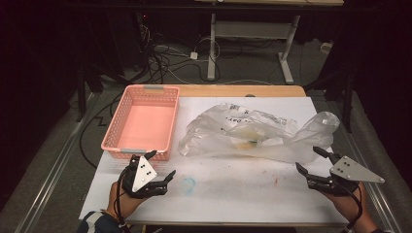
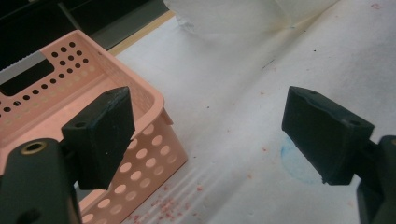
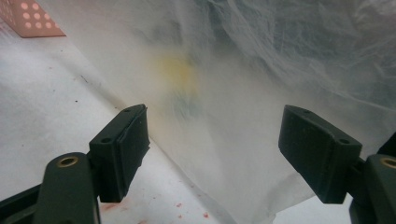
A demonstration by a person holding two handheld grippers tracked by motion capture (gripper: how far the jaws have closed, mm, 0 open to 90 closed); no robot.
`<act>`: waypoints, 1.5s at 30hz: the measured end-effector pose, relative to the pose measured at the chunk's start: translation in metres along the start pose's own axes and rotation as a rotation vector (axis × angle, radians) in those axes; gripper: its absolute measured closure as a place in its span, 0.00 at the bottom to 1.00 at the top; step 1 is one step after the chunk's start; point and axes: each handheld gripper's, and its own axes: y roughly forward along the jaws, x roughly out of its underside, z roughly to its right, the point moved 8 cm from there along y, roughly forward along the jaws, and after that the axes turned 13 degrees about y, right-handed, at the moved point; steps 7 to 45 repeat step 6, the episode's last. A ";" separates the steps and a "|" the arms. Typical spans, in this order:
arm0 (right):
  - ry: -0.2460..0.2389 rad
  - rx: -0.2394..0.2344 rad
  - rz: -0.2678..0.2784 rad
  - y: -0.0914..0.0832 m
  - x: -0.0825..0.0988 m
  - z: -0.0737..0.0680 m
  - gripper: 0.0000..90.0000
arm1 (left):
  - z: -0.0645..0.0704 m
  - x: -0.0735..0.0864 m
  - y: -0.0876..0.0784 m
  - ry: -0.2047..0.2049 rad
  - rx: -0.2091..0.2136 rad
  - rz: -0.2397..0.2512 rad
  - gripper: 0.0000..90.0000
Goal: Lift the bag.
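— Looking at the high view first: where is the thing you're about to work on?

— Your crumpled clear plastic bag (image 1: pixel 252 131) sprawls across the centre and right of the frame on the white table top (image 1: pixel 233 189). Something yellowish sits inside it near the middle; what it is, you cannot tell. The pink perforated plastic basket (image 1: pixel 142 121) stands left of centre with nothing in it, near the bag but apart from it.

— And your tools?

— The left gripper (image 1: pixel 160 167) hovers at lower left, just below the basket, jaws spread with nothing between them. The right gripper (image 1: pixel 311 160) sits at lower right, jaws apart, close to the bag's near edge.

— What does the left gripper view add?

— The basket's corner (image 2: pixel 159 121) fills the left half, the bag (image 2: pixel 243 14) only peeks in at the top edge, well off. A faint blue smudge (image 2: pixel 294 161) marks the table between the jaws.

— And the right gripper view?

— Film (image 3: pixel 261 70) covers most of the frame, with the yellow blur upper centre. The jaws stand wide, the bag's edge lying between them, not pinched.

— How will it handle?

— Probably light, limp and slippery, so it should slump when lifted. Pinch a gathered fold near the edge rather than a flat single layer, and expect the contents to slide toward the lowest point.
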 end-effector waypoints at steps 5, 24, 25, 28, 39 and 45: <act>0.001 0.005 0.003 -0.001 0.000 0.001 0.28 | -0.002 0.000 0.001 -0.006 -0.003 0.002 0.18; 0.001 0.008 0.002 -0.001 0.000 0.002 0.28 | -0.002 0.000 0.001 -0.006 -0.002 0.001 0.18; 0.001 0.008 0.002 -0.001 0.000 0.002 0.28 | -0.002 0.000 0.001 -0.006 -0.002 0.001 0.18; 0.001 0.008 0.002 -0.001 0.000 0.002 0.28 | -0.002 0.000 0.001 -0.006 -0.002 0.001 0.18; 0.001 0.008 0.002 -0.001 0.000 0.002 0.28 | -0.002 0.000 0.001 -0.006 -0.002 0.001 0.18; 0.001 0.008 0.002 -0.001 0.000 0.002 0.28 | -0.002 0.000 0.001 -0.006 -0.002 0.001 0.18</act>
